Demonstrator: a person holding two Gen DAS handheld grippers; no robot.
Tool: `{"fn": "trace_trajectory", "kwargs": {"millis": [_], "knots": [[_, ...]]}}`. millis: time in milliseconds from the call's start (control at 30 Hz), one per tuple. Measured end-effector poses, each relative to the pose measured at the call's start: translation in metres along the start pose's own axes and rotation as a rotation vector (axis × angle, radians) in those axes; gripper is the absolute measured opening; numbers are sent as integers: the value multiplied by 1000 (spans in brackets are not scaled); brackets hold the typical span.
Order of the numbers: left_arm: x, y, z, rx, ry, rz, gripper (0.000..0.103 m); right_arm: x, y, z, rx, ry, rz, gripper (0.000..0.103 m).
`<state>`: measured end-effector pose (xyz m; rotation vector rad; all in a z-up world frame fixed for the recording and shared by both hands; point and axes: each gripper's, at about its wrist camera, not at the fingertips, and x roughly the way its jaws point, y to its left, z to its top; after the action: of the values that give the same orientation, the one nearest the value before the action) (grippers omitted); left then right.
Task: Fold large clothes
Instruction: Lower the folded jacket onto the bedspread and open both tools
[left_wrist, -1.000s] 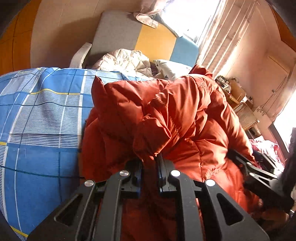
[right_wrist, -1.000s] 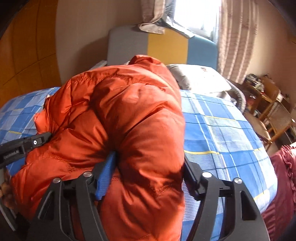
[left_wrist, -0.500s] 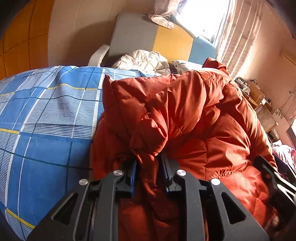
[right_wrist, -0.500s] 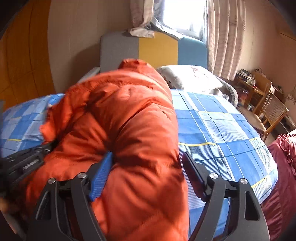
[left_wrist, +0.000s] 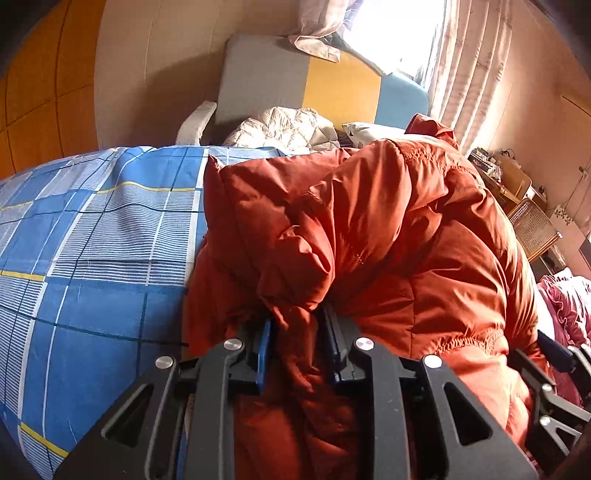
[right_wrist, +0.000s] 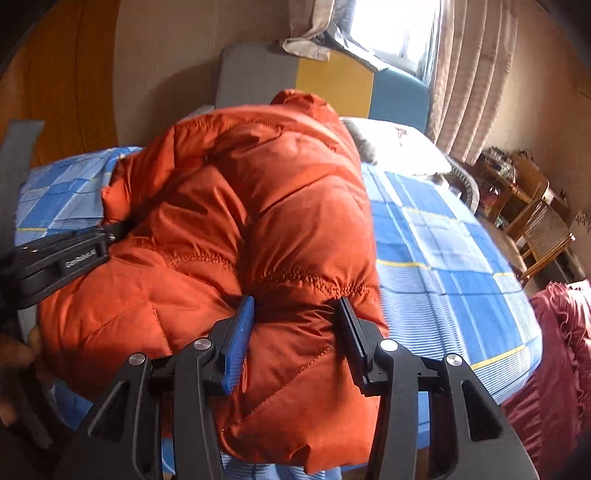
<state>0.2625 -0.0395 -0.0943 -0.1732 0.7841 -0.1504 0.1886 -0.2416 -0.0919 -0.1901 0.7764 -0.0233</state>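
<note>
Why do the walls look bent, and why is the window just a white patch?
Both wrist views use fisheye lenses, curving edges and darkening corners. Left wrist view: the window is overexposed. Right wrist view: sunlight washes out the pillow, and the bedsheet looks slightly blurred.

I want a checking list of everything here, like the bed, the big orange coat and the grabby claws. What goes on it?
Surface: bed with blue checked sheet.
Job's things: orange puffer jacket, bunched up, near edge overhanging.
Clutter: white quilted garment and pillow by the headboard.
Grippers: left gripper pinching a jacket fold; right gripper closing, jacket hem between its jaws.
Cables: nothing seen.
Surroundings: curtained window, wooden chair, dark red fabric beside the bed.
</note>
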Motion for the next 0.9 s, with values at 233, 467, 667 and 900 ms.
{"fn": "trace_trajectory", "kwargs": {"millis": [233, 467, 667, 900], "knots": [[0, -3, -1, 22, -6, 13, 23, -1, 1, 0, -11, 12, -2, 46], [-2, -2, 1, 24, 1, 9, 24, -26, -1, 21, 34, -7, 6, 46], [-3, -4, 1, 28, 3, 7, 25, -22, 17, 43, 22, -39, 24, 57], [2, -3, 0, 30, 2, 5, 25, 19, 28, 38, 27, 41, 27, 62]]}}
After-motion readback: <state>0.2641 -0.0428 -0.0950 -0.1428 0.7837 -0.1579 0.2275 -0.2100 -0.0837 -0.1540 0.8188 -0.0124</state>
